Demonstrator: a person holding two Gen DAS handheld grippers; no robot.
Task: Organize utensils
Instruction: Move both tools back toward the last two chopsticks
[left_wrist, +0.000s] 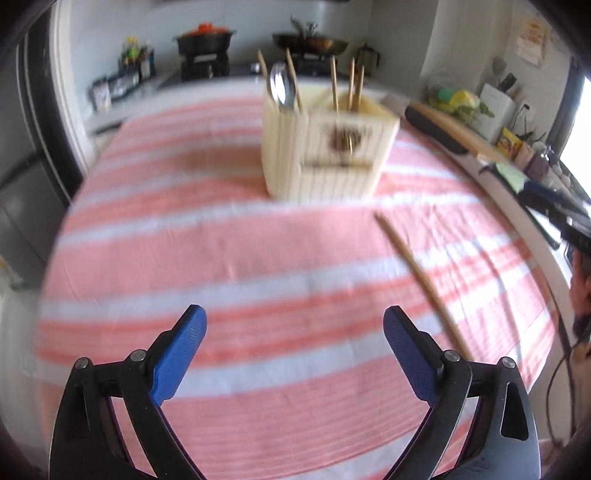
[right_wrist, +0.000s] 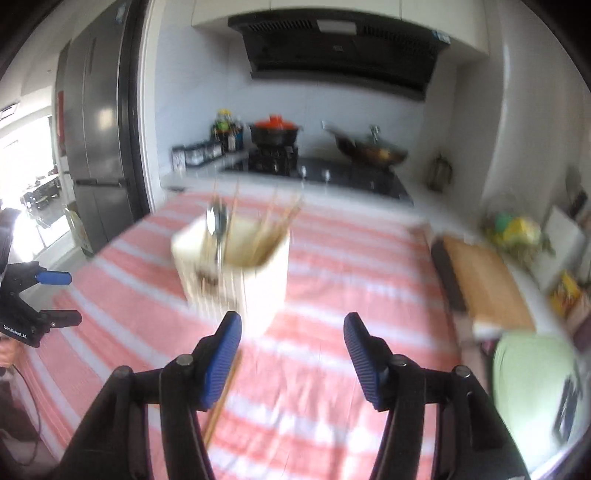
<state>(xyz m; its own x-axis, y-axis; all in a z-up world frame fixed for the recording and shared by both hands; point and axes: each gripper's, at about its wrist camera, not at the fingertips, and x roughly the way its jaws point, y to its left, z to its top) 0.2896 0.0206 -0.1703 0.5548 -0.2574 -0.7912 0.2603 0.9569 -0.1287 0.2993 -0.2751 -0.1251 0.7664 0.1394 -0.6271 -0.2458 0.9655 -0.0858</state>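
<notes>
Covering the worktop, a pink-striped cloth (left_wrist: 229, 236) (stove (right_wrist: 314, 173) behind).

A home kitchen: a stove (right_wrist: 317, 173) carries a pot (right_wrist: 275, 133) and a wok (right_wrist: 369, 149), an extractor hood (right_wrist: 340, 48) hangs above the stove, and a tall fridge (right_wrist: 96, 147) stands left of it.
</notes>
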